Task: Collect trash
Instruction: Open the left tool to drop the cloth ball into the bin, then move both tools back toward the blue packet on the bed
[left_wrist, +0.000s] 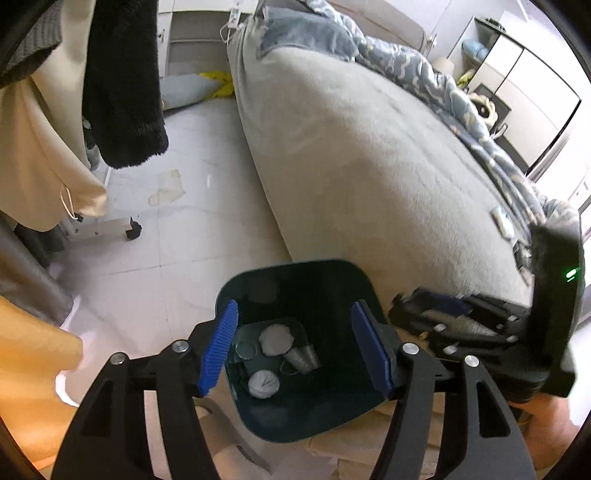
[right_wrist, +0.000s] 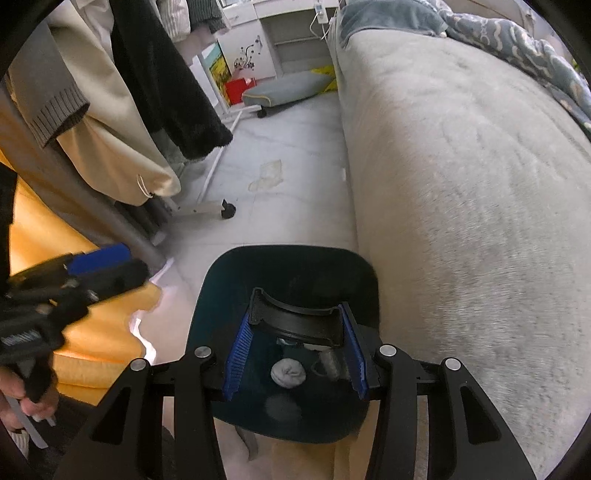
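A dark teal trash bin (left_wrist: 295, 273) stands on the floor beside the bed, and shows in the right wrist view (right_wrist: 288, 266) too. Inside it lie crumpled paper balls (left_wrist: 275, 339) and clear plastic cups (left_wrist: 301, 356). My left gripper (left_wrist: 295, 345) is open and empty, hovering over the bin's mouth. My right gripper (right_wrist: 295, 350) is shut on a black curved plastic piece (right_wrist: 295, 319), held over the bin. The right gripper also shows at the right of the left wrist view (left_wrist: 461, 321), and the left gripper at the left of the right wrist view (right_wrist: 74, 273).
A grey bed (left_wrist: 369, 166) with a blue quilt (left_wrist: 424, 74) fills the right side. A wheeled clothes rack (right_wrist: 207, 206) with hanging coats (right_wrist: 110, 110) stands left. A pale stain or scrap (right_wrist: 267, 173) lies on the tiled floor. An orange cloth (right_wrist: 92, 314) is near left.
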